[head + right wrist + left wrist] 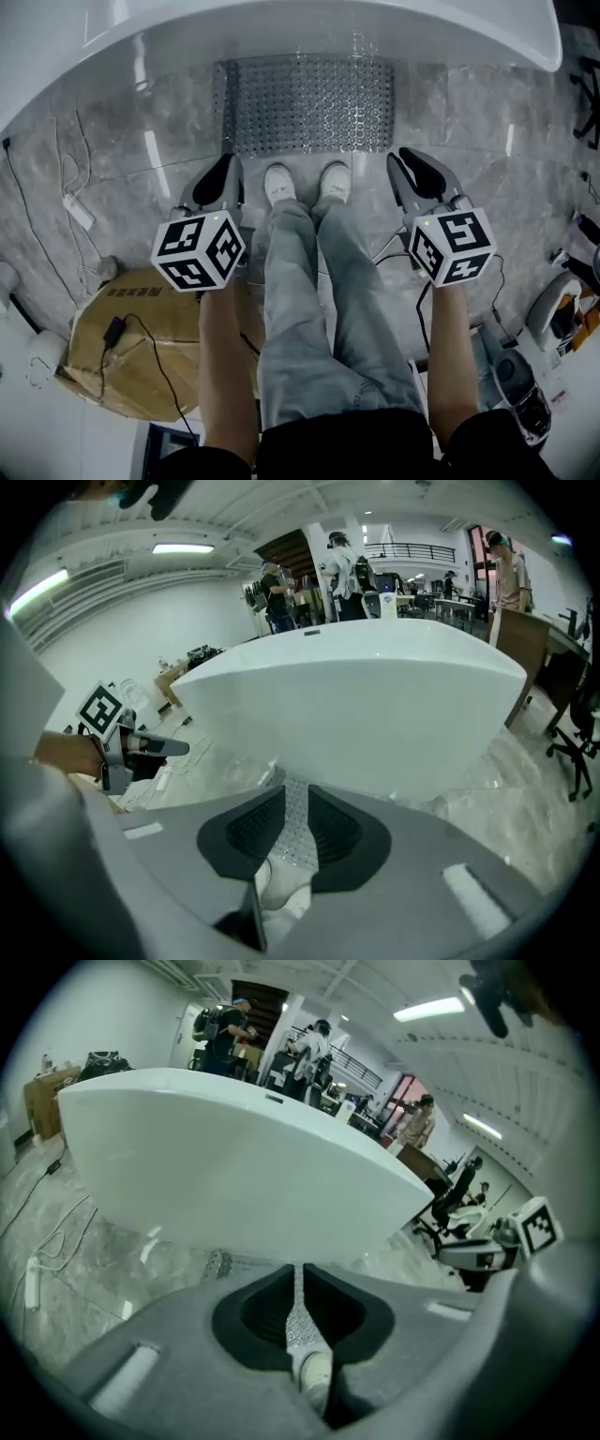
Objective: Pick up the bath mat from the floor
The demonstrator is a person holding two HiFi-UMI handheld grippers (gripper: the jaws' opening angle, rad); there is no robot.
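Clear, nubbed plastic bath mat [309, 103] on glossy grey marble floor [469, 112] beside a smooth, glossy white bathtub [281, 23].

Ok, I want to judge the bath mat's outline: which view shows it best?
The head view: the bath mat lies spread flat beside the bathtub, seen from above. Each gripper view shows only a narrow strip of it between its jaws.
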